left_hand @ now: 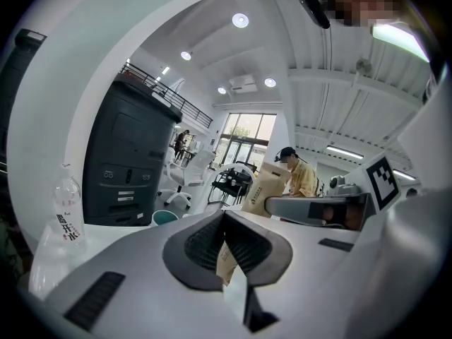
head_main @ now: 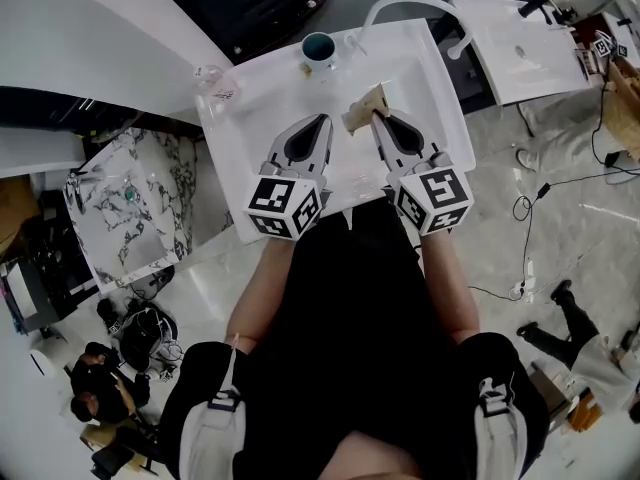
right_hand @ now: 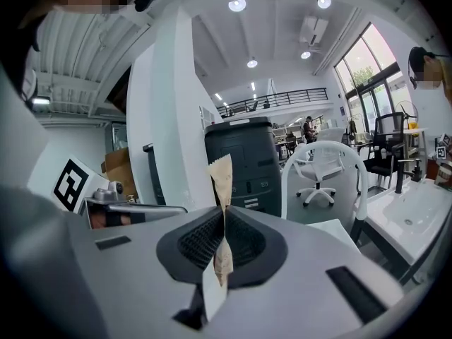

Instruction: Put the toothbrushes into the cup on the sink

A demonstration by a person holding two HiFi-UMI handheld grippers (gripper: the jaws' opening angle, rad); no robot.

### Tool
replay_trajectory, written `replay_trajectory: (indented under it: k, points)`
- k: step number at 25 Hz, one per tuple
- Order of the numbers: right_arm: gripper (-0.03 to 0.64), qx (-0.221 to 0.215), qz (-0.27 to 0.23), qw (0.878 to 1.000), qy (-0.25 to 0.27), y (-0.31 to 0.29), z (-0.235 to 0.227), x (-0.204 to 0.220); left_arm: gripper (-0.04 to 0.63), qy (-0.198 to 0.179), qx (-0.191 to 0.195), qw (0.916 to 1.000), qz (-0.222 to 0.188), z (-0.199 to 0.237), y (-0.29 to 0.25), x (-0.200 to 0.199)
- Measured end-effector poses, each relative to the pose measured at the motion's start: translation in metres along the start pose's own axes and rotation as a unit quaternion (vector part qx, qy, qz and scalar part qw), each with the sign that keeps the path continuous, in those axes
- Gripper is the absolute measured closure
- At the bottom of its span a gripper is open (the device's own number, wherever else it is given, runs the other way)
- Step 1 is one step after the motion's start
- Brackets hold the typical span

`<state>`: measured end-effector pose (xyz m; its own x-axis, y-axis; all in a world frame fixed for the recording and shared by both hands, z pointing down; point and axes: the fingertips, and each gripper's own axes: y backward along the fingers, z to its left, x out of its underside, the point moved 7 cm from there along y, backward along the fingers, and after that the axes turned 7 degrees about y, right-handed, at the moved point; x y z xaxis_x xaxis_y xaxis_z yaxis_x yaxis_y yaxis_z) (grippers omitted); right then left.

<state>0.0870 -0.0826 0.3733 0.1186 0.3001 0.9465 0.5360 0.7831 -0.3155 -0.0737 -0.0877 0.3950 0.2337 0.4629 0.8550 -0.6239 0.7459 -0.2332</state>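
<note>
Opening the wrapper cleanly is, I judge, the step in hand, because no bare toothbrush shows in any view.

The white sink (head_main: 420, 78) takes most of the counter, and both tools hang over its basin. The left tool (head_main: 322, 120) has its jaws pressed together on a small paper piece (left_hand: 227, 261), brown and printed. The right tool (head_main: 378, 116) is clamped on a brown paper packet (head_main: 364, 108), which stands up past its tips. I suppose a toothbrush is inside it.

The cup (head_main: 319, 50) stands on the far rim of the sink, near the faucet (head_main: 400, 3) and well apart from both tools. A clear bottle (head_main: 210, 80) stands at the far left corner.

To do this well, the right tool should keep its firm hold low on the packet, while the left tool lets its scrap fall and takes the free upper edge. The pull should be slow and sideways, over the basin, so that a slipping brush lands in the sink and not on the floor. Only afterwards comes the carrying to the cup, handle end downwards.
</note>
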Motion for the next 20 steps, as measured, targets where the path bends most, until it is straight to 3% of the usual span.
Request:
replay_trajectory:
  k: [20]
  points:
    - [0.584,-0.043,-0.012,0.999,0.013,-0.101,-0.046,-0.035,0.58,0.021,-0.062,0.9979,-0.005,0.045,-0.037,-0.024]
